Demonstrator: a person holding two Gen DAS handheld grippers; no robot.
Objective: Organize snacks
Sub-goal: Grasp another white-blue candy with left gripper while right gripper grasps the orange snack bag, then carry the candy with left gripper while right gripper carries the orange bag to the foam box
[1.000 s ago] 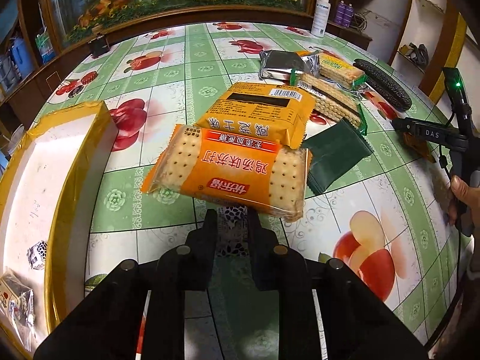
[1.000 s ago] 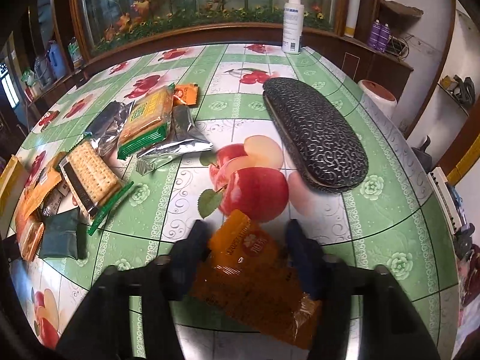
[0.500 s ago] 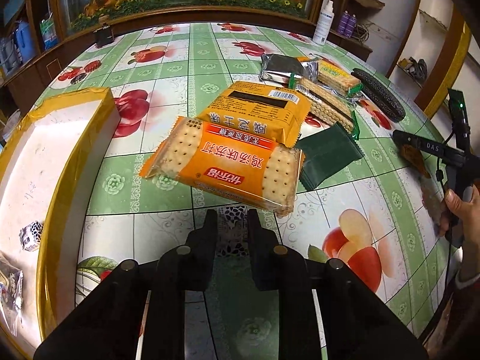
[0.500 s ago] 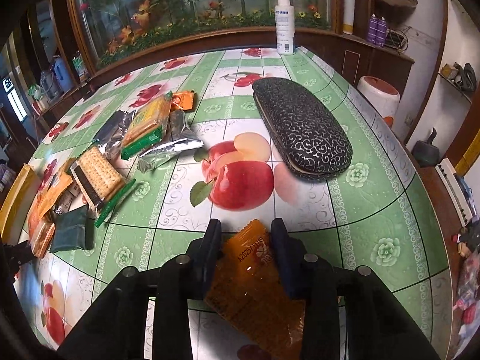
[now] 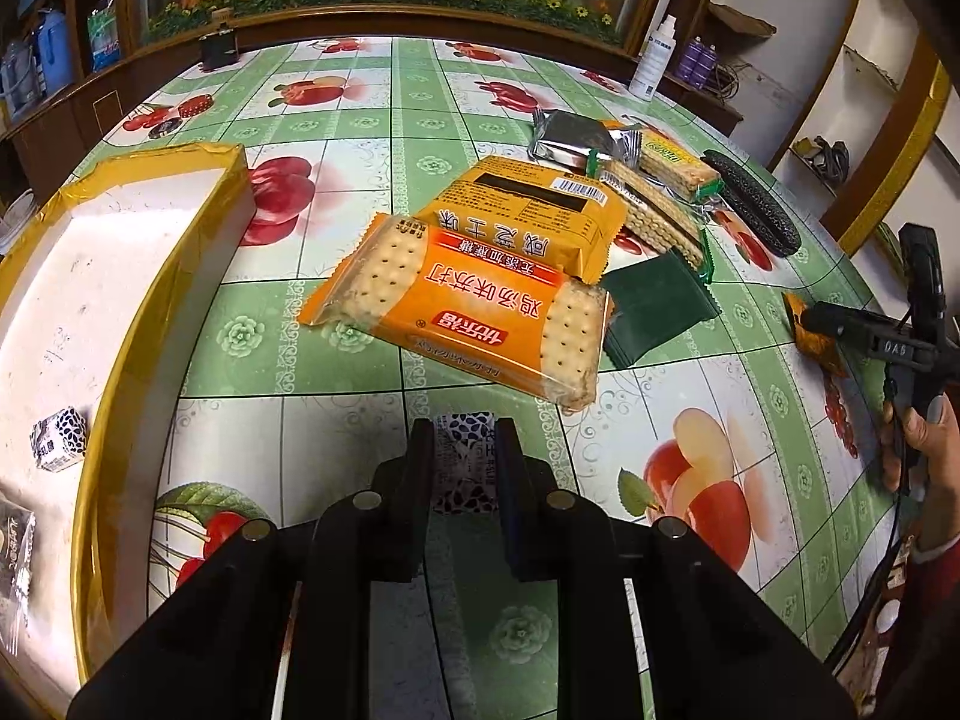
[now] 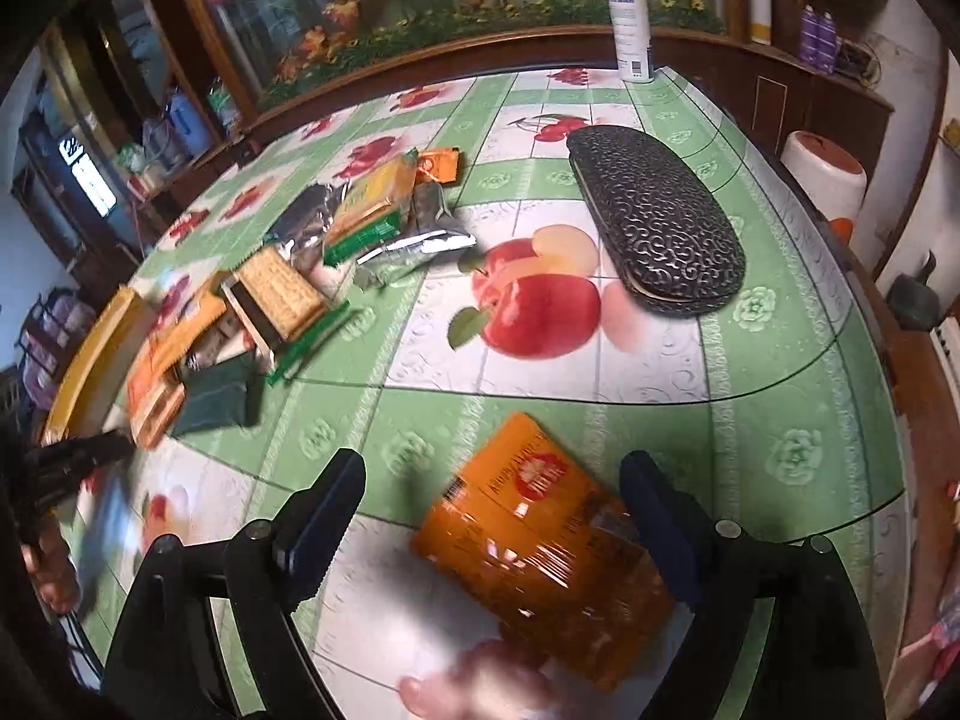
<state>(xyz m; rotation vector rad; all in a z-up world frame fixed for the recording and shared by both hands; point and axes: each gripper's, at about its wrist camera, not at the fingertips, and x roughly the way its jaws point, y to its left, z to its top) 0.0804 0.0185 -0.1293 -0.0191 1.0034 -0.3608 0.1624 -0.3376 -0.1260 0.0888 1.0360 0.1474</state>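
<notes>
Left wrist view: the left gripper (image 5: 462, 450) has its fingers clamped on a small black-and-white patterned packet (image 5: 463, 468) above the worktop (image 5: 360, 120). Just beyond it lies the orange cracker pack (image 5: 462, 318), overlapping a yellow-orange bag (image 5: 528, 210); a dark green pouch (image 5: 654, 306) touches the cracker pack's right end. Left of the cracker pack stands the yellow-taped box (image 5: 114, 276), holding a matching patterned packet (image 5: 59, 447). Only this view shows the box interior.

Right wrist view: the right gripper (image 6: 492, 516) has its fingers apart and opening, with the orange snack bag (image 6: 540, 540) between them, untouched, lying on the worktop. A black glasses case (image 6: 654, 216) lies beyond the bag; a white spray bottle (image 6: 630, 18) stands at the far edge. Only this view shows the bag's printed face.

Change from the earlier frames: the right fingers, then closed on the orange bag, now stand wide of it. The left fingers keep their grip unchanged.
</notes>
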